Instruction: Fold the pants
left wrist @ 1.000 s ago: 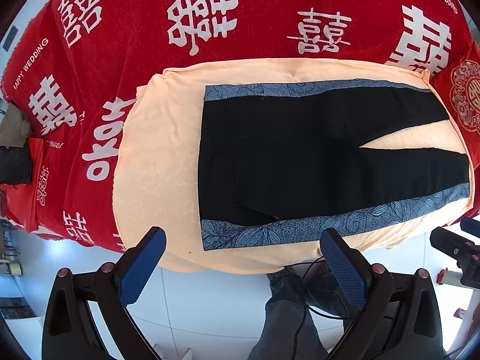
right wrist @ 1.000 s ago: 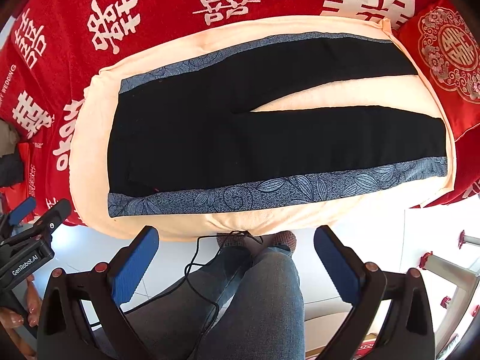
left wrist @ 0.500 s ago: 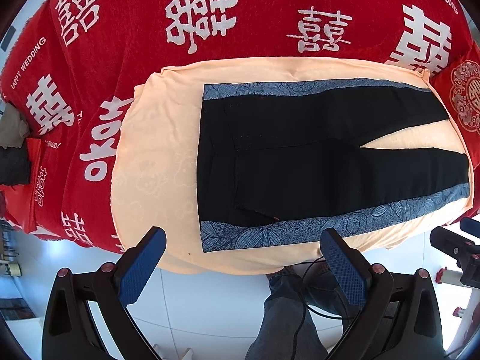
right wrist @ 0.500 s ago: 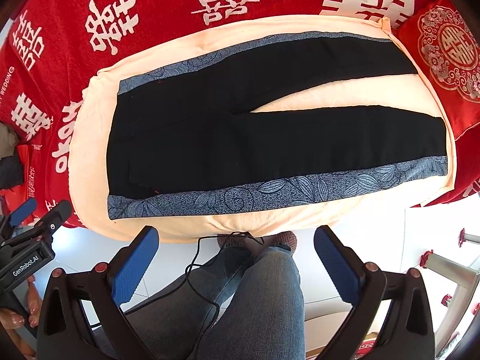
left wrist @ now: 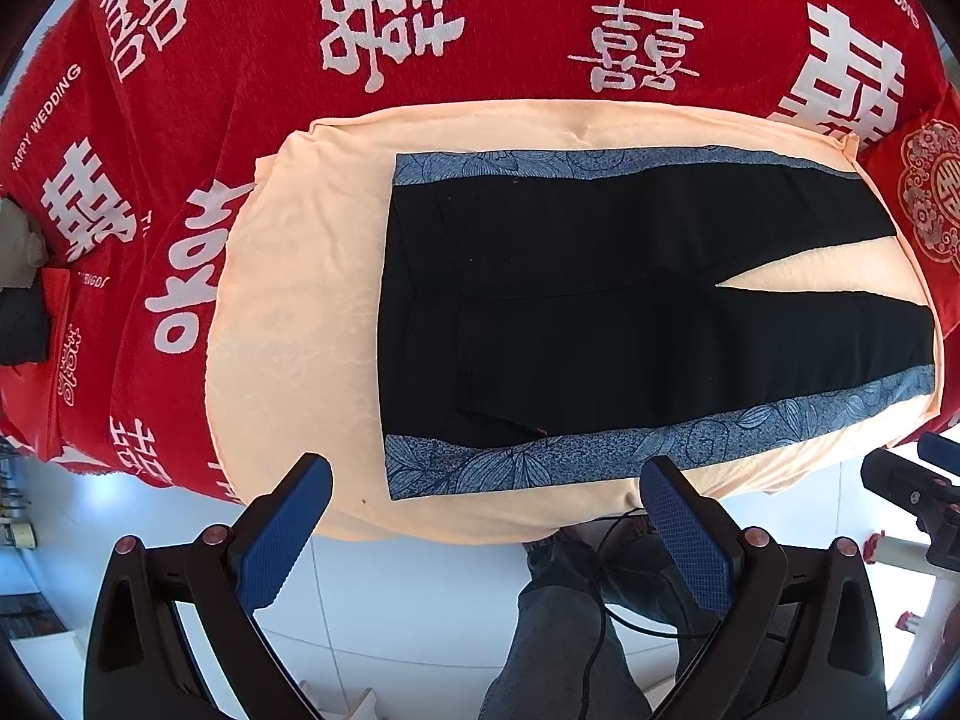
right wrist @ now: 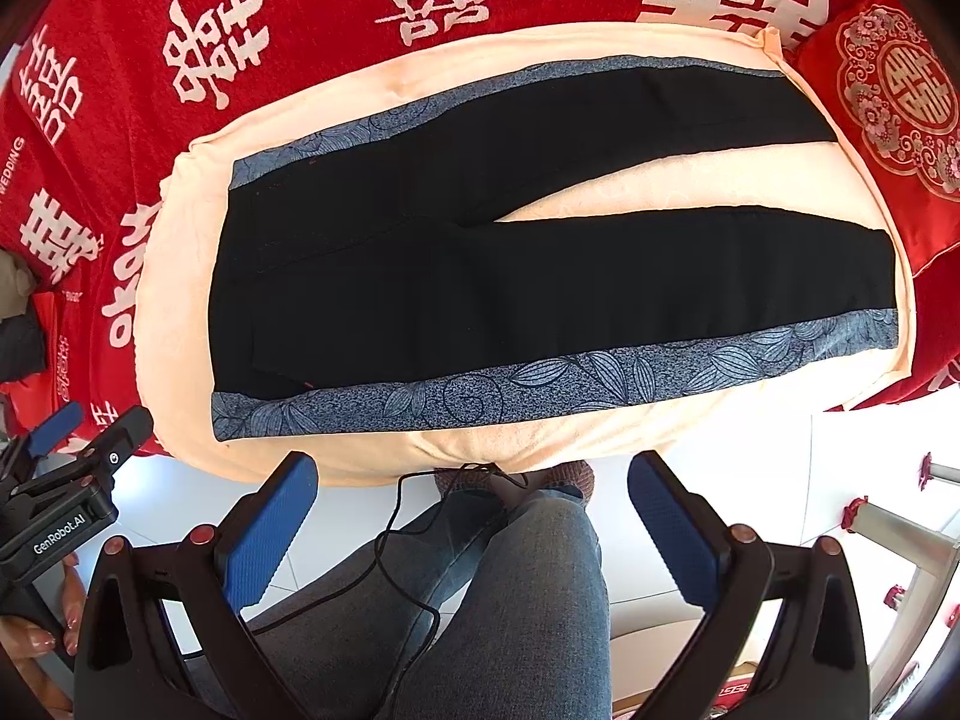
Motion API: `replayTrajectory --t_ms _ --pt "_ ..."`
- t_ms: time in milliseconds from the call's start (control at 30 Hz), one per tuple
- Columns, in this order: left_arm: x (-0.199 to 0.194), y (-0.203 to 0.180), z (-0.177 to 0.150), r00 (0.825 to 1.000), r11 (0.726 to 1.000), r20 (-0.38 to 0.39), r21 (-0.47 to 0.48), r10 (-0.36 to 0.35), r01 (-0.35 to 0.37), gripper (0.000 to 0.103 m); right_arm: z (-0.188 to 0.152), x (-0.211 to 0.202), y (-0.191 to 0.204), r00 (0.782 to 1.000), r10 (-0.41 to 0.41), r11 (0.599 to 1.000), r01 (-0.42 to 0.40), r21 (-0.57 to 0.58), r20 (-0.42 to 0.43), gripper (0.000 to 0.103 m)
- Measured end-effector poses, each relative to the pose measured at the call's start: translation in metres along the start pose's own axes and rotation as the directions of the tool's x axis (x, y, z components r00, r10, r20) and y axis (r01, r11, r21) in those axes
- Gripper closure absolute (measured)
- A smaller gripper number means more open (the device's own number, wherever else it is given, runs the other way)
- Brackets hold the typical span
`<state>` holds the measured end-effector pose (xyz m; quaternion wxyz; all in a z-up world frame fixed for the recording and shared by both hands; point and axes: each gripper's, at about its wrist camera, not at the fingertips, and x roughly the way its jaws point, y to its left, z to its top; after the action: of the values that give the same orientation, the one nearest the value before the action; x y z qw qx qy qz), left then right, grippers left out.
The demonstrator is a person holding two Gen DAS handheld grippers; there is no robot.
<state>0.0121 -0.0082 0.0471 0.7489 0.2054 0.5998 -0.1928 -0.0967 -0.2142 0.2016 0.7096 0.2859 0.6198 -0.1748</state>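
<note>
Black pants with blue floral side stripes lie flat on a peach cloth, waistband to the left, legs spread in a V to the right. They also show in the right wrist view. My left gripper is open and empty, held above the near edge by the waistband. My right gripper is open and empty, held above the near edge by the near leg.
The peach cloth covers a bed with a red wedding blanket. A red pillow lies at the right. The person's legs in jeans and a black cable are below. White floor fronts the bed.
Both grippers have shifted slightly; the pants sit a little lower and nearer in the views. The pants have not moved on the cloth.
</note>
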Motion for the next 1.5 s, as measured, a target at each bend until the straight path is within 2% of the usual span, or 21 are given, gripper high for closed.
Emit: replayTrajectory --t_ms 400,667,767,867,900,967,1067,1133,1200,1300,1400,1500 --pt "0.018 -0.008 -0.008 0.998 0.999 -0.038 -0.033 -0.041 0.039 0.0 0.008 0.006 -0.001 0.999 0.034 0.999 -0.034 -0.034 -0.002 0.0" --pt "0.057 -0.012 -0.015 0.993 0.995 -0.095 -0.084 -0.066 0.058 0.0 0.013 0.041 -0.005 0.995 0.091 0.995 -0.092 -0.036 -0.041 0.0" --pt "0.074 -0.01 -0.019 0.991 0.991 -0.106 -0.11 -0.083 0.071 0.0 0.014 0.056 -0.007 0.988 0.146 0.988 -0.148 -0.033 -0.052 0.0" --pt "0.09 -0.002 -0.027 0.99 0.981 -0.075 -0.161 -0.122 0.108 0.0 0.014 0.077 -0.013 0.964 0.259 0.965 -0.261 -0.019 -0.061 0.0" --pt "0.096 0.002 -0.03 0.988 0.976 -0.063 -0.18 -0.139 0.126 0.0 0.013 0.087 -0.016 0.948 0.307 0.951 -0.308 -0.004 -0.08 0.0" --pt "0.11 0.012 -0.038 0.978 0.953 -0.03 -0.234 -0.205 0.192 0.0 0.009 0.107 -0.023 0.9 0.425 0.905 -0.423 0.038 -0.101 0.0" --pt "0.136 0.029 -0.057 0.948 0.891 0.01 -0.337 -0.318 0.303 0.0 -0.001 0.141 -0.037 0.819 0.563 0.826 -0.551 0.121 -0.116 0.001" --pt "0.155 0.037 -0.07 0.925 0.847 0.016 -0.396 -0.38 0.355 0.0 -0.008 0.163 -0.049 0.765 0.635 0.768 -0.612 0.187 -0.104 0.012" --pt "0.176 0.043 -0.079 0.907 0.813 0.018 -0.437 -0.42 0.385 0.0 -0.016 0.188 -0.062 0.737 0.67 0.732 -0.638 0.24 -0.085 0.02" --pt "0.198 0.043 -0.084 0.9 0.798 0.007 -0.46 -0.436 0.39 0.0 -0.025 0.224 -0.082 0.7 0.713 0.676 -0.663 0.323 -0.055 0.021" --pt "0.211 0.041 -0.084 0.89 0.787 0.006 -0.463 -0.456 0.407 0.0 -0.026 0.245 -0.097 0.67 0.742 0.631 -0.689 0.356 -0.018 0.021" --pt "0.219 0.042 -0.084 0.872 0.766 0.012 -0.473 -0.489 0.436 0.0 -0.027 0.252 -0.111 0.589 0.806 0.519 -0.75 0.41 0.058 0.021"
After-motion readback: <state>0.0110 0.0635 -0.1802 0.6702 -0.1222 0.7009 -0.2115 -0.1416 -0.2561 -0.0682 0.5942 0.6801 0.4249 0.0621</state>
